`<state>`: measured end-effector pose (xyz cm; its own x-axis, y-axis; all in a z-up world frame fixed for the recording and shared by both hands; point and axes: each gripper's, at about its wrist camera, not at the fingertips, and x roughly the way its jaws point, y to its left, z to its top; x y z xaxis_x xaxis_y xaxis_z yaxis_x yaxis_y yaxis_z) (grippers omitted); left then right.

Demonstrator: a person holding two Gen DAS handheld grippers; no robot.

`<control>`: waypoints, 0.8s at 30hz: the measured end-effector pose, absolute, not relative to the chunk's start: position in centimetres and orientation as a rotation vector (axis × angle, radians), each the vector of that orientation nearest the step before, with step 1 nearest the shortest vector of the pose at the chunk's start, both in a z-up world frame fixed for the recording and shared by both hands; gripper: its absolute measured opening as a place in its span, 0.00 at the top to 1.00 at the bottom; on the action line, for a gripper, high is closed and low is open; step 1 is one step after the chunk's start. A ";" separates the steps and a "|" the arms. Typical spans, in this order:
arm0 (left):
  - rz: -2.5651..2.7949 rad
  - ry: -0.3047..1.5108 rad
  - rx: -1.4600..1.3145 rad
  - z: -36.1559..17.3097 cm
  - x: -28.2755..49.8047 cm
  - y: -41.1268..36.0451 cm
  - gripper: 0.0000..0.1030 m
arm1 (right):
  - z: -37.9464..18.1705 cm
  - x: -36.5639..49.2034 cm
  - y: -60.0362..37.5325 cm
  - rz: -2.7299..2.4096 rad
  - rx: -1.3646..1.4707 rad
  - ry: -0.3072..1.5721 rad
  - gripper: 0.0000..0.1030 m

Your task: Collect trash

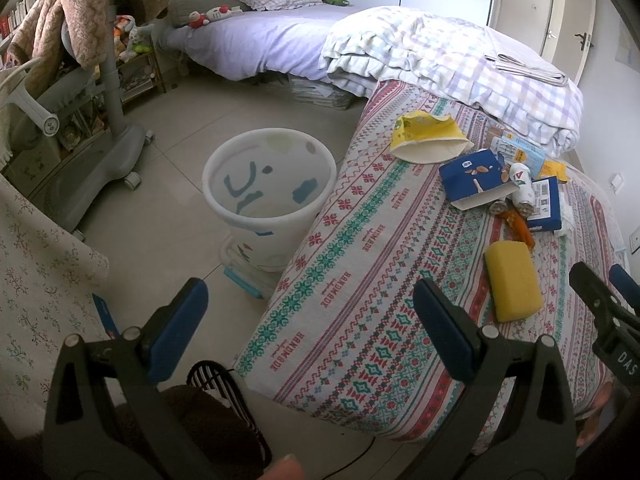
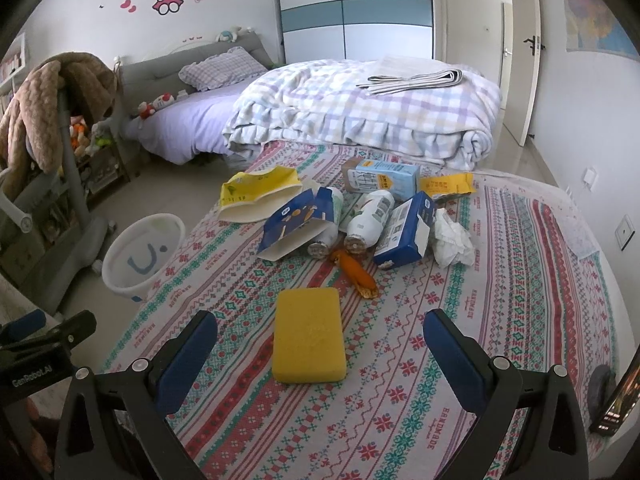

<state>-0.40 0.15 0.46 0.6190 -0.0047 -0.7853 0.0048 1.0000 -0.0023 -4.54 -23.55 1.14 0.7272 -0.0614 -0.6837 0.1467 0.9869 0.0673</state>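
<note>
Right wrist view, from my left: the white bin [image 2: 142, 258] stands on the floor just beside the table [image 2: 520, 280], its base cut off by the patterned cloth. My right tool [image 2: 320, 344] hangs over the table with its fingers wide apart, holding nothing, and the yellow sponge [image 2: 309, 334] lies between and just ahead of them. Beyond it the trash sits in one heap: a yellow bag [image 2: 260, 196], a torn blue box [image 2: 296, 222], two white bottles [image 2: 366, 216] partly hidden behind it, an orange wrapper [image 2: 356, 274], a second blue box [image 2: 406, 228] and crumpled tissue [image 2: 452, 240]. Labels are too small for me to read. Through the left wrist camera, my left tool [image 1: 310, 320] is also spread open and empty, straddling the table's near edge.
</note>
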 end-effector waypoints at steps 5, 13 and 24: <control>-0.005 0.903 0.000 0.5 -0.4 0.1 0.01 | 1.1 -4.5 -23.5 -0.113 0.129 0.751 0.00; -0.005 0.903 0.000 0.4 -0.4 0.1 0.01 | 1.0 -4.8 -23.3 -0.112 0.127 0.754 0.00; -0.001 0.901 0.000 0.7 -0.5 0.2 0.01 | 1.0 -4.7 -23.2 -0.112 0.126 0.755 0.00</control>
<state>-0.48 0.18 0.69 0.6206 -0.0013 -0.7842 0.0013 1.0000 -0.0006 -4.67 -23.24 1.00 0.7228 -0.0555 -0.6888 0.1463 0.9865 0.0740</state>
